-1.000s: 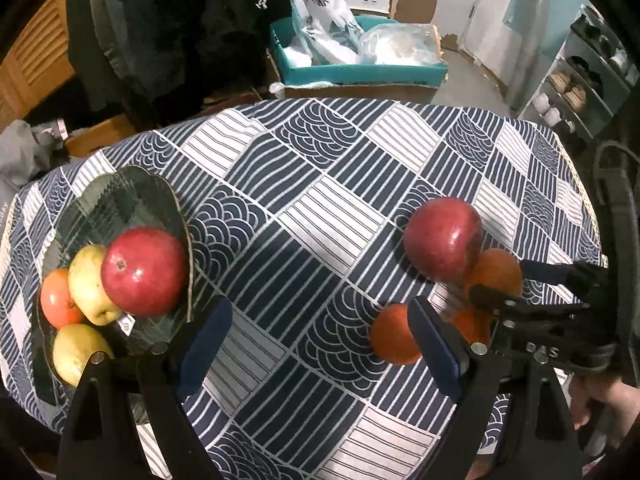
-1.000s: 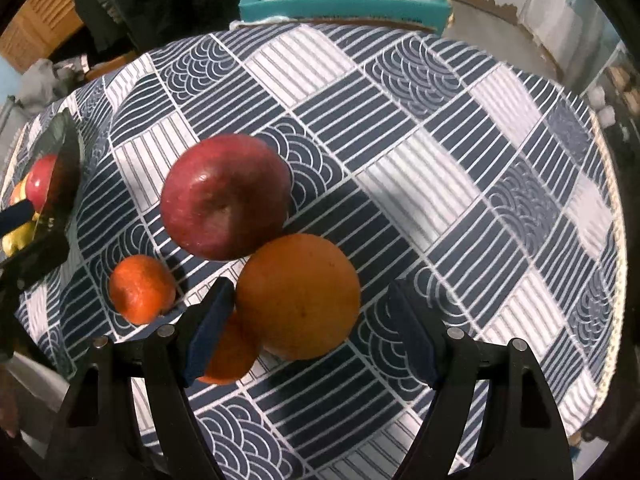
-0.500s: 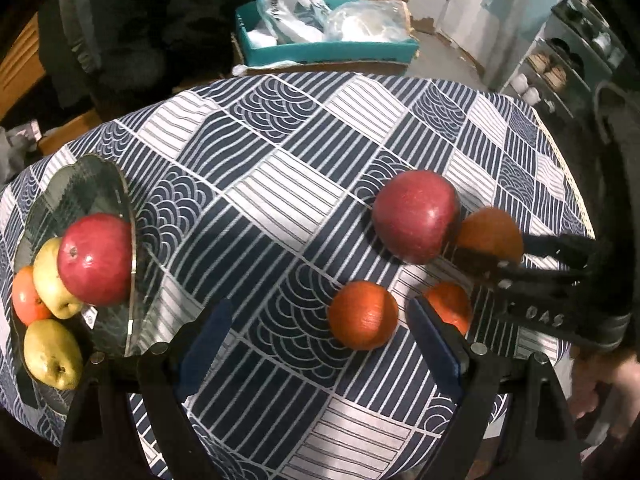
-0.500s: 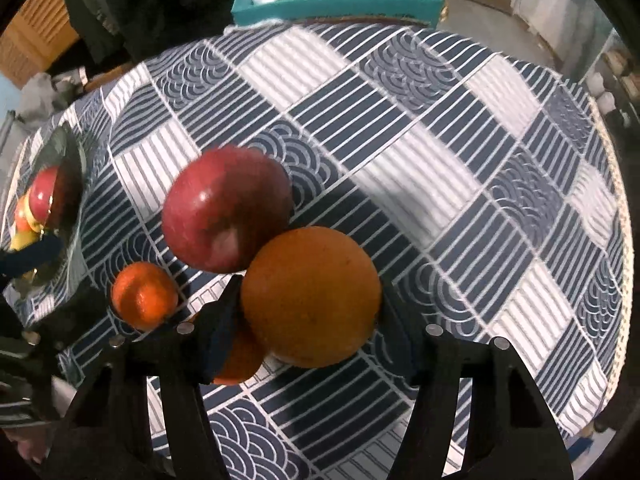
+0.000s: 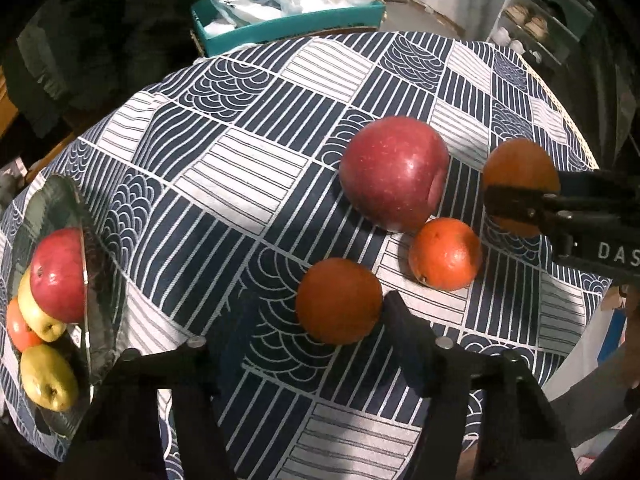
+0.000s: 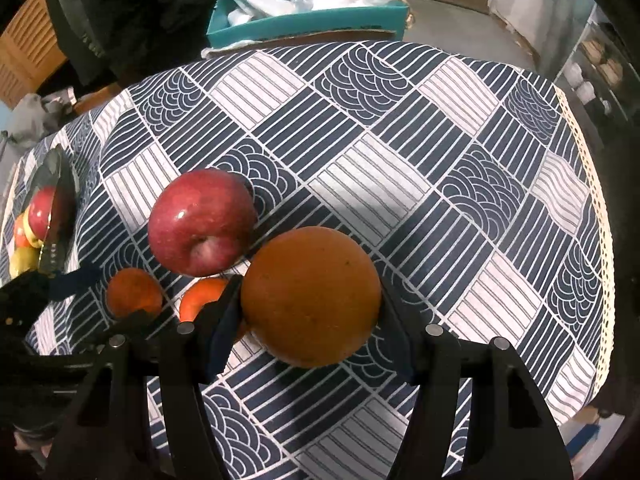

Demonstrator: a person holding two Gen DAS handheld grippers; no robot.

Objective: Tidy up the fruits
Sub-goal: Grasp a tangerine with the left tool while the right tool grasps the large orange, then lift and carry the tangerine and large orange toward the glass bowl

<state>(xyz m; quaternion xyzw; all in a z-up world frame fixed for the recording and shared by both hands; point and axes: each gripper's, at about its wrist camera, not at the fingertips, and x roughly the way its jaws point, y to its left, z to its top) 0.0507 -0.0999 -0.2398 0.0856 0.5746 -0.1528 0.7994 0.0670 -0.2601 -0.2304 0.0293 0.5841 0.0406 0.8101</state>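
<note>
The right tongs (image 6: 310, 312) pinch a large orange (image 6: 310, 298) between their pads, holding it at the near middle of the table (image 6: 400, 152), which is covered with a navy and white patterned cloth. Just left of and beyond that orange lies a red apple (image 6: 202, 222), and near it lie two smaller oranges, one (image 6: 134, 292) further left and one (image 6: 204, 298) partly hidden behind the left pad of the right tongs. From the left wrist view the left tongs (image 5: 320, 320) have just been closing around the nearer small orange (image 5: 338, 300); the right pad sits right beside the fruit, the left pad is dark and blurred, and whether the pads already press on it cannot be told. The other small orange (image 5: 446, 254) lies just to the right, touching or nearly touching the red apple (image 5: 394, 174) beyond it. Further right, the large orange (image 5: 520, 176) sits clamped in the black right tongs (image 5: 520, 200) reaching in from the right edge. At the far left of the table a dark glass bowl (image 5: 94, 248) holds another red apple (image 5: 58, 274), two yellow-green pears or apples (image 5: 48, 382) and an orange fruit (image 5: 18, 330). Beyond the table stands a teal box (image 5: 288, 20) with plastic bags.
</note>
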